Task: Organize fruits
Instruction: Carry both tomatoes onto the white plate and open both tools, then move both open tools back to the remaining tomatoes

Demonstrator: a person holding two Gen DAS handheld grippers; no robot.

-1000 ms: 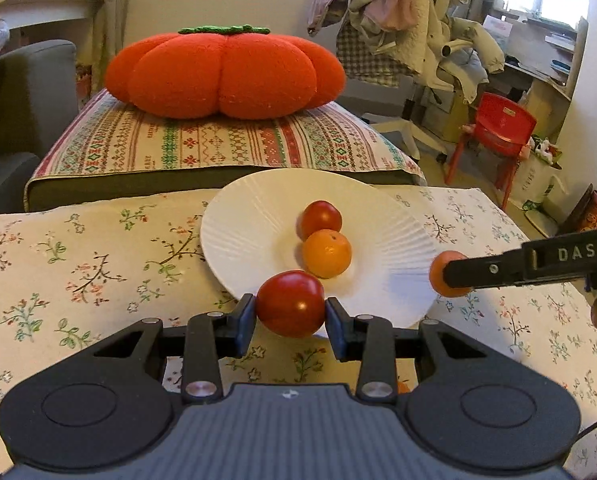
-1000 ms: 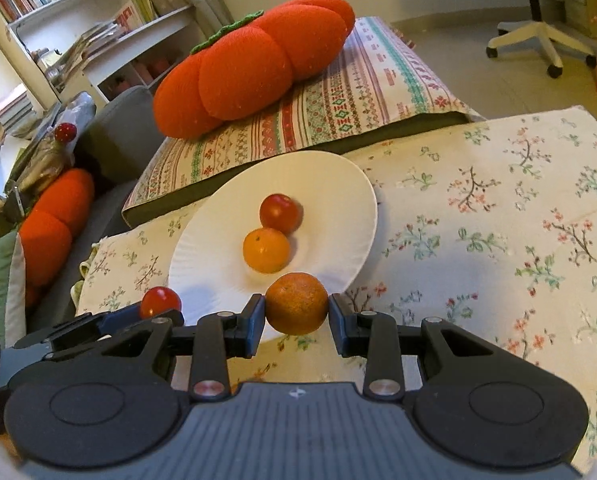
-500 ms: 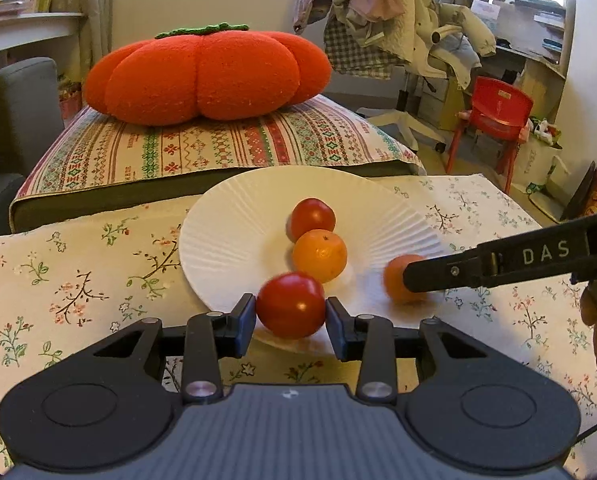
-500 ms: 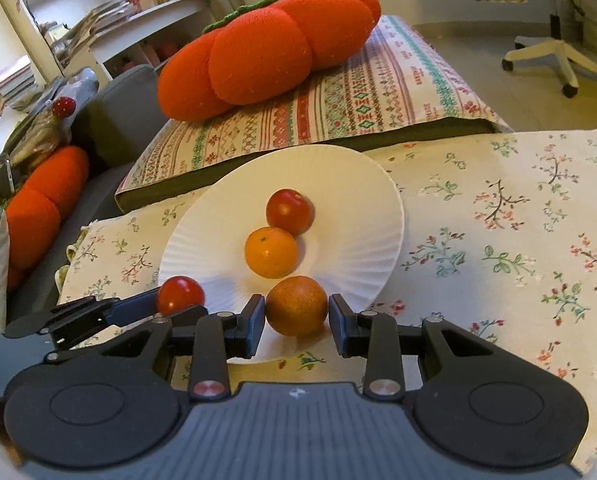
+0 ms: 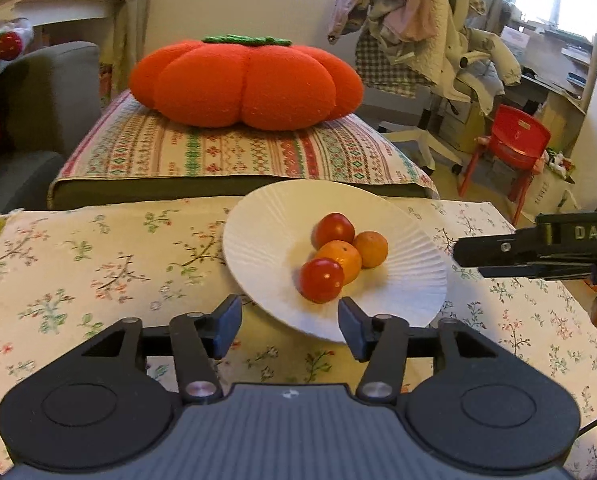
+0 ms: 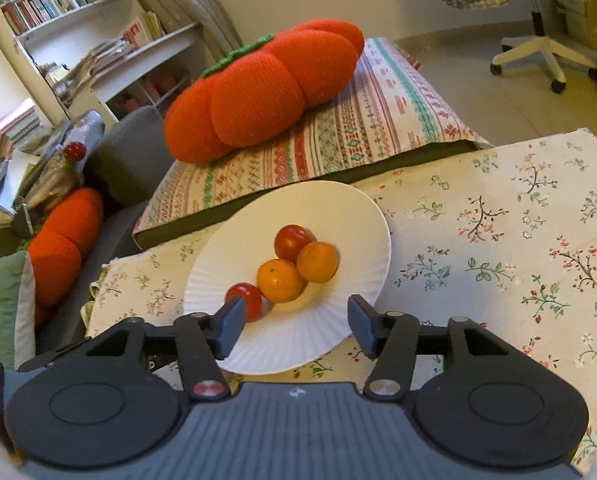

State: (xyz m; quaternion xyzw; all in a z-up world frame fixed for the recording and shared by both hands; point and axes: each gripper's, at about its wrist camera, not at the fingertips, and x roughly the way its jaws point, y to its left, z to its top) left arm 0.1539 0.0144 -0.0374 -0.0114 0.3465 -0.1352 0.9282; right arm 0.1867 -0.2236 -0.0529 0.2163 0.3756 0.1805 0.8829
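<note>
A white ribbed plate (image 5: pixel 258 240) lies on the floral cloth and holds two red tomatoes and two oranges, clustered together. The near tomato (image 5: pixel 321 285) sits just beyond my left gripper (image 5: pixel 289 320), whose jaws are opening with nothing between them. The middle orange (image 5: pixel 340 260), the right orange (image 5: pixel 372 249) and the far tomato (image 5: pixel 333 230) lie behind it. In the right wrist view the plate (image 6: pixel 338 220) holds the same cluster. My right gripper (image 6: pixel 296 322) hovers over the plate's near rim with its jaws opening and empty. Its left finger partly hides the near tomato (image 6: pixel 247 300). The right gripper (image 5: pixel 470 256) also shows from the side.
A large orange pumpkin cushion (image 5: pixel 244 80) rests on a patterned cushion (image 5: pixel 234 152) right behind the plate. The floral tablecloth (image 5: pixel 98 264) spreads left and right of the plate. A grey armchair (image 5: pixel 38 92) stands at the left, a red child's chair (image 5: pixel 514 140) at the right.
Both grippers let go of their fruit: the left released a red tomato, the right an orange, onto the plate. Both sets of jaws widened and drew back slightly.
</note>
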